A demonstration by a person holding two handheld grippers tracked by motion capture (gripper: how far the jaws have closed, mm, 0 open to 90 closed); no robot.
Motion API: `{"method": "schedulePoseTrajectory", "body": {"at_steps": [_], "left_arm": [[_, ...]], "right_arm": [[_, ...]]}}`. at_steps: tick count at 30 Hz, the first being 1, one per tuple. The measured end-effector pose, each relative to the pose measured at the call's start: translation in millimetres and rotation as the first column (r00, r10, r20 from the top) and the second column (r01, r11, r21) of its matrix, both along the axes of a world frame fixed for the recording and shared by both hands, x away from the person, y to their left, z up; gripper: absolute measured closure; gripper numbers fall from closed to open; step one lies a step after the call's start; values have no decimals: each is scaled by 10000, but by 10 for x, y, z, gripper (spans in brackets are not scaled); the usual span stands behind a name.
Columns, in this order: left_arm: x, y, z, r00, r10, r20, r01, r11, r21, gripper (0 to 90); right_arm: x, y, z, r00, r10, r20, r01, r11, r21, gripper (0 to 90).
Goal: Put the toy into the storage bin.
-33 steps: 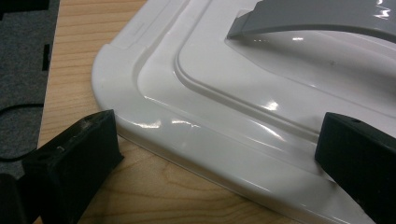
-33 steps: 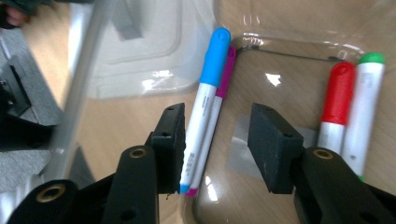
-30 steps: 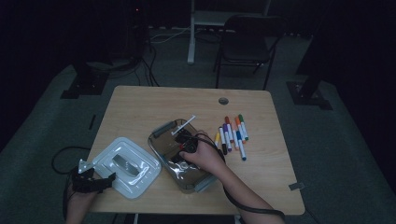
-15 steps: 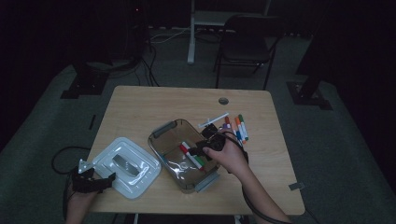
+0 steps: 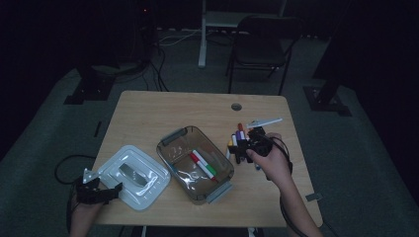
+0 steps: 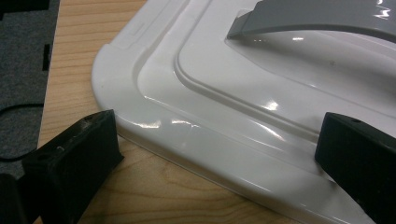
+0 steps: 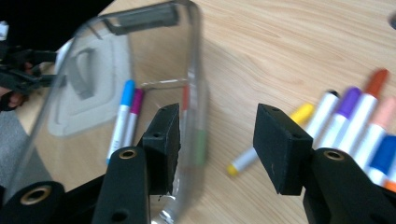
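**Markers into the clear box: where this could slip up**

The right hand-held gripper (image 5: pixel 243 148) has its jaws parted with nothing between them; they've just been opening a bit wider. It's over the row of loose markers (image 7: pixel 355 116) on the tabletop (image 5: pixel 197 108), right next to the clear box (image 5: pixel 195 165). From the right gripper view one jaw sits close against the box wall, so my guess is a careless reach could bump the box and shove it around. The markers lie packed side by side, touching, so pinching one probably drags a neighbour along or rolls it away. The yellow marker (image 7: pixel 268 140) lies loose nearest the box and looks easiest to knock.

Inside the box there's already a red and green marker (image 5: pixel 203 164), plus a blue and a pink marker (image 7: pixel 125 116).

The left hand-held gripper (image 5: pixel 96 191) is wide open at the edge of the white lid (image 6: pixel 243 93), one jaw on the wood and one over the lid, not pinching it. A nudge could slide the lid off the near edge.

No brand, label or readable writing anywhere that I can make out.
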State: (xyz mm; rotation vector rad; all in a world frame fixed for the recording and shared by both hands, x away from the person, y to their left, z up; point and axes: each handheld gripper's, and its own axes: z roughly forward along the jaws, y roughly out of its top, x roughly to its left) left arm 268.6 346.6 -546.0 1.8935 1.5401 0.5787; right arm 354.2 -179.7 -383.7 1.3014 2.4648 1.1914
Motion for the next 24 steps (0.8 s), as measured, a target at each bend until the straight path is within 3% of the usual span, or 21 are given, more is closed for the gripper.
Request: {"method": "schedulePoseTrajectory", "body": {"at_steps": [6,8,15,24], "left_arm": [[-1,-1,0,10000,2,-16,-2,10000,-3,5],[-1,-1,0,10000,5,-15,-5,10000,-7,5],[-1,0,0,10000,3,-14,-3,10000,-9,5],[-1,0,0,10000,3,-14,-3,10000,-9,5]], "right_arm": [[91,-260,-163,9975,-691,-111,691,9976,-66,507],[139,-340,-236,9951,-980,95,980,9952,-58,507],[345,-598,-527,9795,-1999,247,2006,9792,-309,529],[717,-809,-750,9571,-2887,-224,2869,9560,-616,589]]}}
